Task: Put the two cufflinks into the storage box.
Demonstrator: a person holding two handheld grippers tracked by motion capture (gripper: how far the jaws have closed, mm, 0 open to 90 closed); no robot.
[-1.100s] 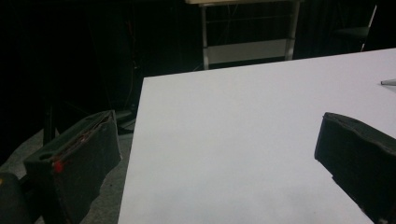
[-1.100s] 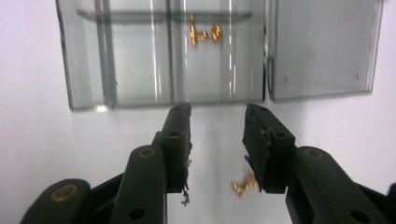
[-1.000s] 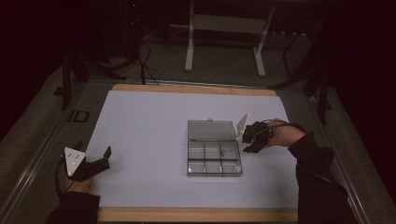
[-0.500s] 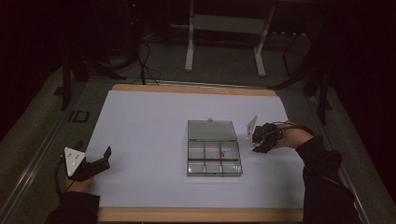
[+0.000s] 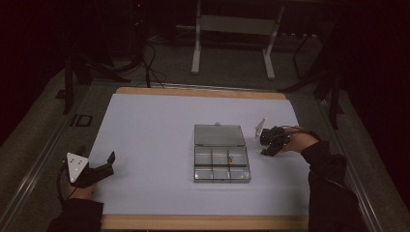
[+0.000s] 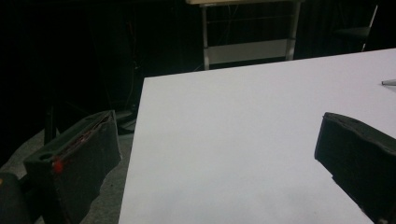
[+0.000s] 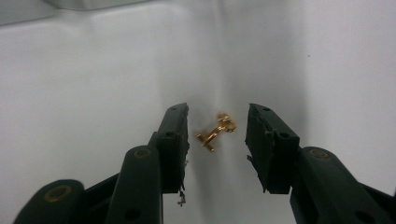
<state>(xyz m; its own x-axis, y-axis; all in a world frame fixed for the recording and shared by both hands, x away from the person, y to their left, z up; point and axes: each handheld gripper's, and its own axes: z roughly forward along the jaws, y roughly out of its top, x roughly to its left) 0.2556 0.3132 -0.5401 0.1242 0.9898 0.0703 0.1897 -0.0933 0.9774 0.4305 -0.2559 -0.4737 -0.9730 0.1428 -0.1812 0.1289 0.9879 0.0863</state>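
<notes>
jaws of the right gripper stand partly open, holding nothing; a small gold fitting lies on the white tabletop between them, touching neither. jaws of the left gripper gape wide, empty over bare tabletop.

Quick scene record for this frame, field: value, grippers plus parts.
right gripper: open, fingers either side of the gold piece, not closed on it
gold piece: lying on the white table, right of the box
compartment box: lid open, a small gold item in one upper cell
left gripper: open, near the table's left edge, holding nothing
</notes>
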